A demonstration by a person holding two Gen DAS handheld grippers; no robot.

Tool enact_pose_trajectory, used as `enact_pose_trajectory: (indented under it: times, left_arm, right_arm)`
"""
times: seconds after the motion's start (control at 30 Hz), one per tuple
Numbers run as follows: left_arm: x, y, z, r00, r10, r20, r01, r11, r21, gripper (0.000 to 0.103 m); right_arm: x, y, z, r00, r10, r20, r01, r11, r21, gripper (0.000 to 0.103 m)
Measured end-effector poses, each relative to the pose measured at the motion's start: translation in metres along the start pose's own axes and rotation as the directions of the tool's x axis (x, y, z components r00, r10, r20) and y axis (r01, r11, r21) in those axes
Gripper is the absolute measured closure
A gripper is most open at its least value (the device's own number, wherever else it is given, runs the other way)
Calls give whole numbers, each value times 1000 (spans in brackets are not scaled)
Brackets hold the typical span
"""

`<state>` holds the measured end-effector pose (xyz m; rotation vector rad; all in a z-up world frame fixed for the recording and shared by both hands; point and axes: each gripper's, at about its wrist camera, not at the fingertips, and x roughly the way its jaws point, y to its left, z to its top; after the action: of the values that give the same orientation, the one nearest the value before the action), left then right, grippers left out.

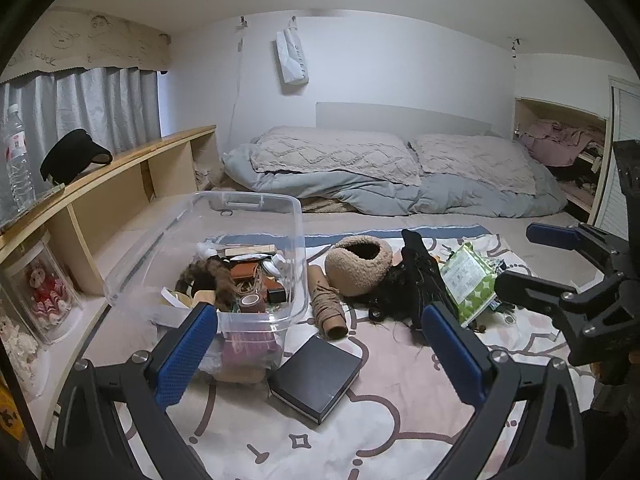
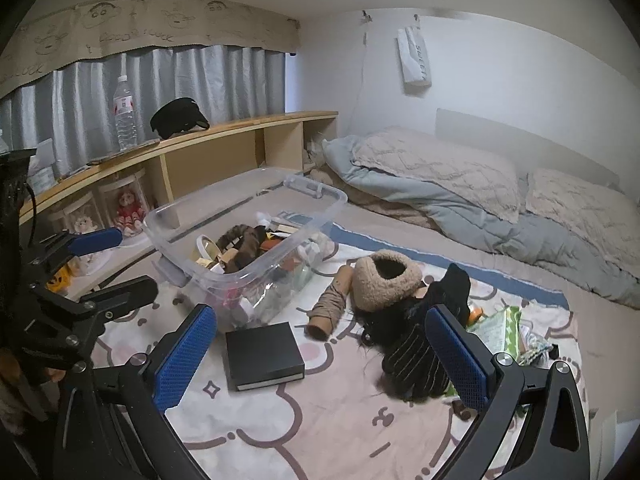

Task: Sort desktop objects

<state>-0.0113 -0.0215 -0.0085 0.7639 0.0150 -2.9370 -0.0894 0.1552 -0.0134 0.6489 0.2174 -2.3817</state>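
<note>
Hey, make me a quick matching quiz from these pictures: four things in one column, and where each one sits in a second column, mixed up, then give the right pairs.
Things:
1. water bottle
2. black box
3. roll of tape
4. fuzzy tan hat

Places:
A. inside the clear bin
B. on the printed blanket, just in front of the bin
C. standing on top of the wooden shelf
D. on the blanket between a cardboard tube and a black fringed cloth

Pairs: 1-C, 2-B, 3-A, 4-D
</note>
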Motion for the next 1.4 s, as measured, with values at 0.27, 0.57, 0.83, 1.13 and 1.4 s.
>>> enact_pose_trajectory:
  times: [0.27,0.57,0.83,1.13,1.4]
  left_arm:
    - [0,2,-8,1000,4,-13,-4,1000,7,0]
    - [-6,0,-12,1000,0,0,0,1000,21,0]
    - [-8,4,-13,1000,-5,3,5,1000,-3,0]
    - [-7,4,-13,1000,-5,0,5,1000,-1,0]
    - [-6,3,-14,1000,-6,-1,6,1000,-2,0]
  right_arm:
    - [4,2,-10,1000,-5,-16,5,1000,15,0]
    - [-4,13,-10,999,-31,25,32,999,-33,0]
    - [-4,14,-9,1000,-12,25,13,1000,-28,0]
    - [-4,11,-9,1000,-15,26,16,999,-30,0]
    - [-4,15,-10,1000,-15,22,16,999,-42,0]
